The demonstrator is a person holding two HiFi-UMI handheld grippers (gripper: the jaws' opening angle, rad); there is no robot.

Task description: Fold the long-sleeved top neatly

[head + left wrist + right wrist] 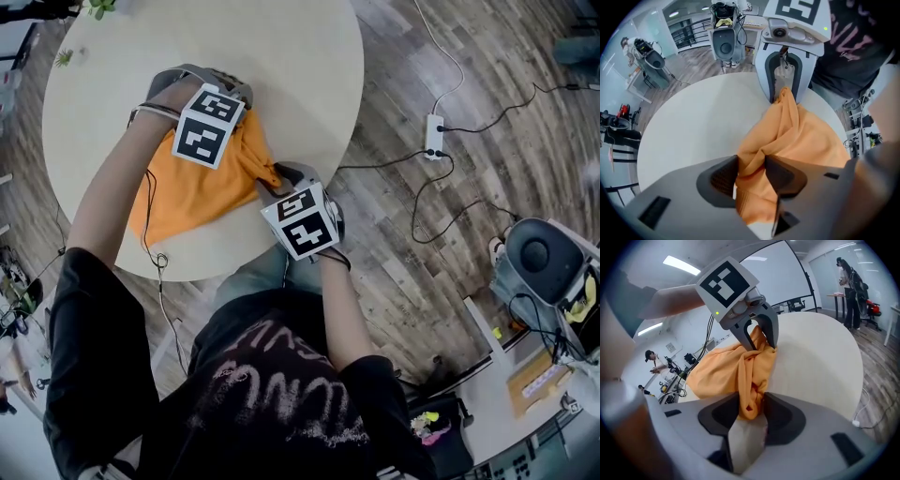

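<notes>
Left tool (751, 171), right tool (751, 408): each pinching bunched orange top (187, 192).

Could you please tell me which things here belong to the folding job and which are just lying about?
Job: top, left gripper, right gripper, table.
Lying about: power strip, plant.

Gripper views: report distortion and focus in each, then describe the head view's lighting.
Left gripper view: strong fisheye, dark rounded corners, the table edge bowed, the top in sharp focus. Right gripper view: same fisheye and dark corners, a ceiling light glares, background people small and soft. Head view: even, soft light, only faint shadows on the table, floor planks curving toward the edges.
</notes>
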